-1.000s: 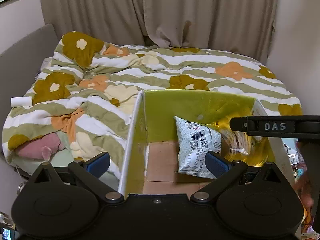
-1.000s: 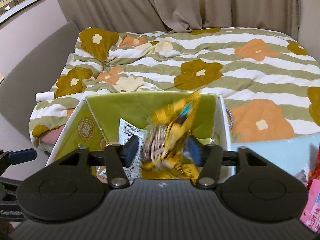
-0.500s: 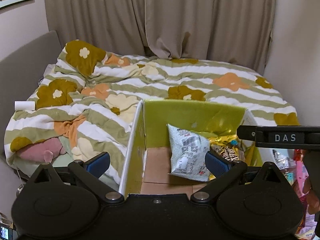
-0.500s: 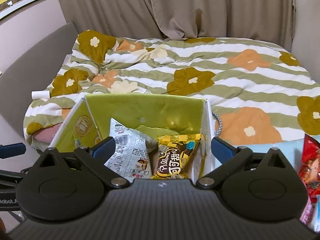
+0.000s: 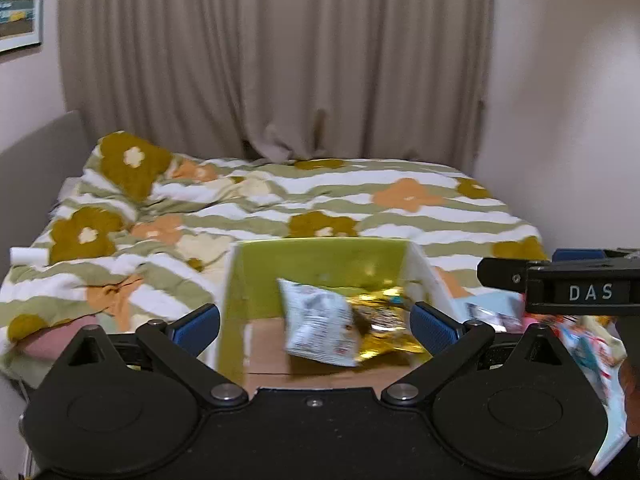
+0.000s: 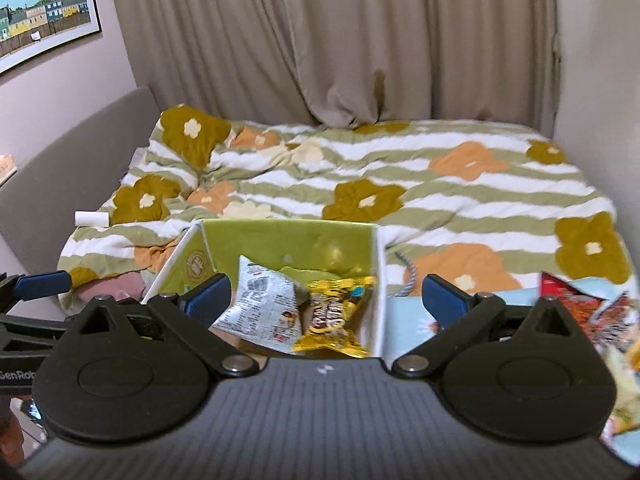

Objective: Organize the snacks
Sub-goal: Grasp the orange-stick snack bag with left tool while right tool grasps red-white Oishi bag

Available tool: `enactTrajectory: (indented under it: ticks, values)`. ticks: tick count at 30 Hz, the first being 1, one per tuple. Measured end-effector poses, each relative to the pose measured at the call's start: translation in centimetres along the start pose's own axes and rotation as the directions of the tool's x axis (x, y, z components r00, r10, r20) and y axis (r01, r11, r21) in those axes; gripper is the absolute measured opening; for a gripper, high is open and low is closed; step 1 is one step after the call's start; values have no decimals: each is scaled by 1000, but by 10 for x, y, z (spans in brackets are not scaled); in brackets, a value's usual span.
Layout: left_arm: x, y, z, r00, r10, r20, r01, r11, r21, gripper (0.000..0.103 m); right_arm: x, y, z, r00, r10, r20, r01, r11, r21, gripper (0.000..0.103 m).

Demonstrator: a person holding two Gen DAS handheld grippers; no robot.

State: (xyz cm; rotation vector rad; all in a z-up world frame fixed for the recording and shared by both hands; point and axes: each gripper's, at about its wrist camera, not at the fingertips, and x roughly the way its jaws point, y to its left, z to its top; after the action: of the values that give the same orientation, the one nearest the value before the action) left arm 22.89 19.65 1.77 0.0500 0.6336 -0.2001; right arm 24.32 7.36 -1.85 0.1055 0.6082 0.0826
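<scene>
An open cardboard box with green inner walls (image 5: 320, 268) (image 6: 288, 242) sits at the near edge of the bed. Inside lie a white snack packet (image 5: 318, 328) (image 6: 264, 308) and, to its right, a yellow-gold snack packet (image 5: 384, 328) (image 6: 336, 316). My left gripper (image 5: 314, 322) hangs open above the box's near side, nothing between its blue pads. My right gripper (image 6: 326, 300) is open too, raised over the box, with nothing held. More loose snack packets (image 6: 576, 304) (image 5: 584, 340) lie on a light blue sheet right of the box.
A floral striped duvet (image 6: 400, 168) covers the bed behind the box. Beige curtains (image 5: 280, 60) hang at the back, a grey headboard (image 6: 80, 152) runs along the left. A white roll (image 6: 91, 218) lies at the bed's left edge. Something pink (image 5: 52, 336) lies under the duvet's near left corner.
The right gripper opened and let the yellow-gold packet drop into the box beside the white one. Both grippers then rose and drew back from the box.
</scene>
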Motion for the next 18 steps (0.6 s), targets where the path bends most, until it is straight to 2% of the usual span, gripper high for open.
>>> enactTrajectory:
  ticks: [3,8,12,18]
  values:
    - [-11,-16,-4,999,-36,8,36,999,22,103,-28,-14,-6,999,-23,27,23,1000,19,103]
    - [-27,-49,-13,995,-101,11,100,994,45,103,-61,-43,-14,998,-56,24,56,998,37,103]
    - [-36,-77,-27,992,-129,7,129,989,70,103,-82,-72,-27,996,-86,38,84,995,51,103]
    - [-37,-120,-56,991,-133,-35,134,990,42,103,-92,-118,-53,995,-99,24,99,995,16,103]
